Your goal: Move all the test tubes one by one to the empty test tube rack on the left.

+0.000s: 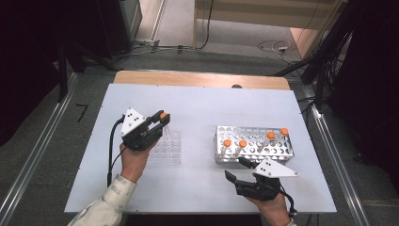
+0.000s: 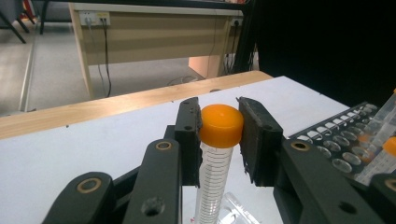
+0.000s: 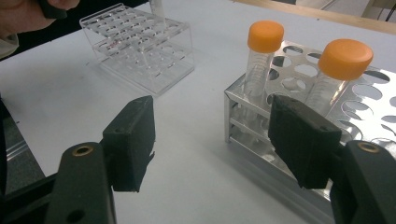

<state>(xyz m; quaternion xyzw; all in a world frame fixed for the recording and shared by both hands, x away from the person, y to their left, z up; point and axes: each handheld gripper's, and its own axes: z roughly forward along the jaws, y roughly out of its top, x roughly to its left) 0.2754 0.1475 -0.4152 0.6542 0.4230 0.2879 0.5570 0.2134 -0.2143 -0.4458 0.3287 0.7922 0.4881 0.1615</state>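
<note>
My left gripper (image 1: pixel 162 120) is shut on an orange-capped tube (image 2: pixel 215 154), held upright over the far right part of the clear plastic rack (image 1: pixel 165 147). The jaws pinch the tube just under its orange cap (image 1: pixel 163 115). A metal rack (image 1: pixel 254 145) stands at the right with several orange-capped tubes (image 1: pixel 227 143) in it. My right gripper (image 1: pixel 237 168) is open just in front of that rack's near left corner, nothing between its jaws. In the right gripper view two tubes (image 3: pixel 260 58) stand at the rack's (image 3: pixel 285 154) near edge, and the clear rack (image 3: pixel 140 44) lies farther off.
The white table (image 1: pixel 197 108) has a wooden strip along its far edge. Cables lie on the floor behind the table. Dark stands rise at both sides. A desk (image 2: pixel 154 32) stands beyond the table in the left gripper view.
</note>
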